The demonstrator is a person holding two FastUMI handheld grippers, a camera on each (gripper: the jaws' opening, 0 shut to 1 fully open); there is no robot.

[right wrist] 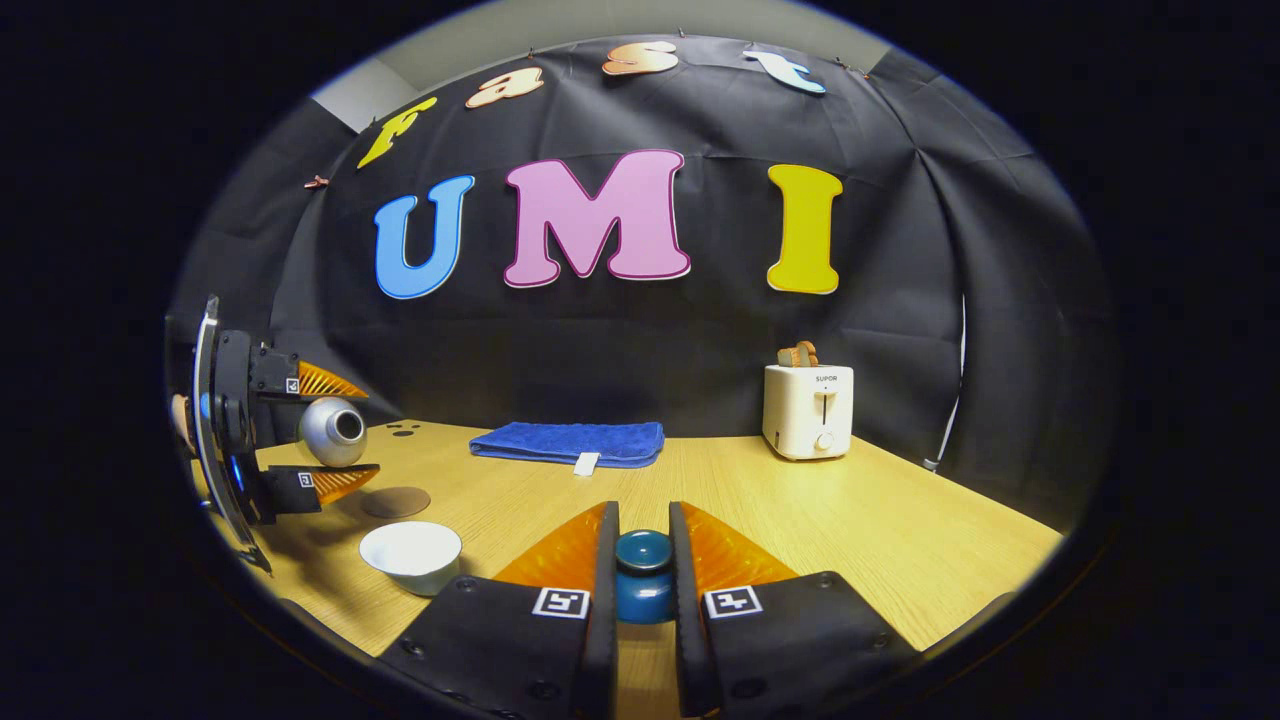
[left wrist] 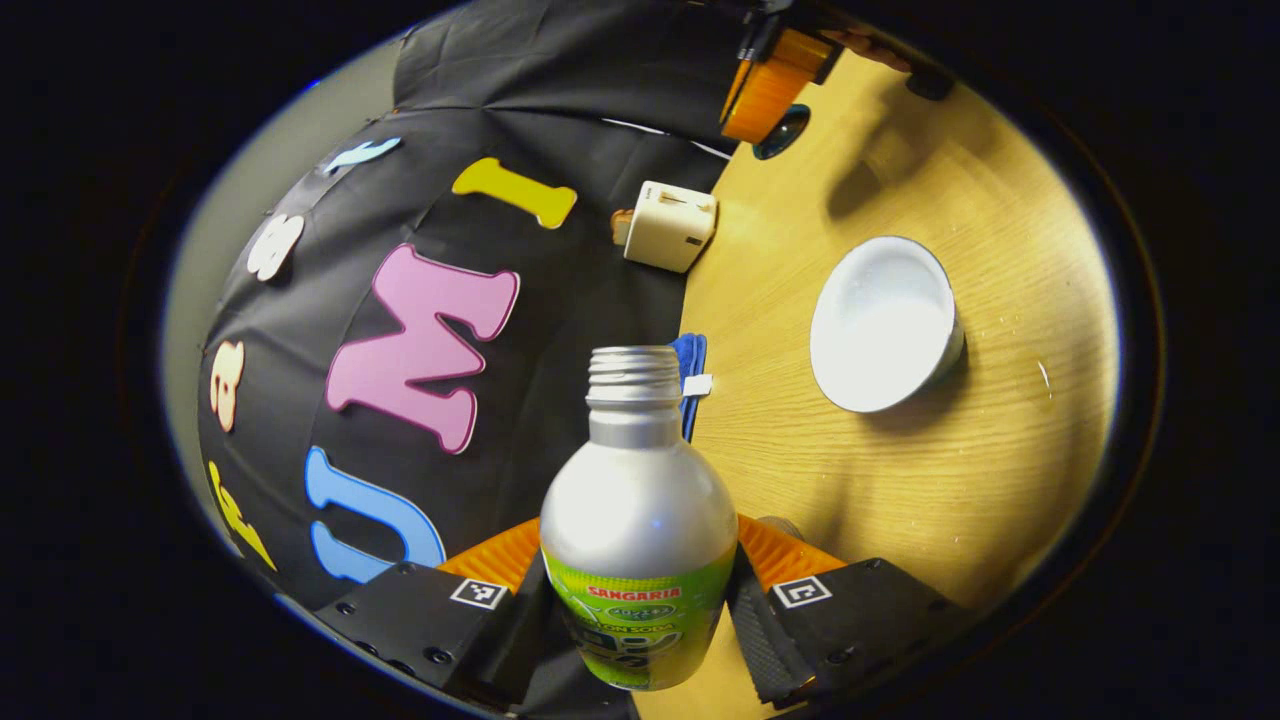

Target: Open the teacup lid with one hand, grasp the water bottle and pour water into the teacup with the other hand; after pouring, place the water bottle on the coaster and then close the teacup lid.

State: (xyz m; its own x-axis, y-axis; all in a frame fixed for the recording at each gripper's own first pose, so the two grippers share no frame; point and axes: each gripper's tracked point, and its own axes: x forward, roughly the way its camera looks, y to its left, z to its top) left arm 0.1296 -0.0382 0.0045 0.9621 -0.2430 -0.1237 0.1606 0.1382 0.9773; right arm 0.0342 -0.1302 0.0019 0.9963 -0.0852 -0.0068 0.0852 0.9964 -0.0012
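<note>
Nearest in the left gripper view, left gripper clamped across the bottle at its labelled lower body, both fingers pressing on the sides. Bottle uncapped, threaded neck bare, tipped on its side above the table; seen from the right gripper view, mouth of the bottle facing across the table, not yet over the cup. Thin metal by the look: light, smooth, likely slippery, liable to dent under hard squeeze; weight hard to judge, contents hidden. Grip on the wide lower body looks sound, leaving neck free for pouring.

Nearest in the right gripper view, right gripper closed on the lid by its round knob, held up off the table. Glazed ceramic by appearance: stiff, slick, breakable if dropped; knob the natural hold.

Farther off, cup standing open on the table, white, shallow, wide-rimmed, apart from both grippers; also in the right gripper view as cup, below and just ahead of the tipped bottle. Probably brittle and easily nudged, so no contact wanted from the neck.

Beyond the cup, round brown coaster lying bare near the left gripper. Farther back, folded blue towel and toaster against the wall.
</note>
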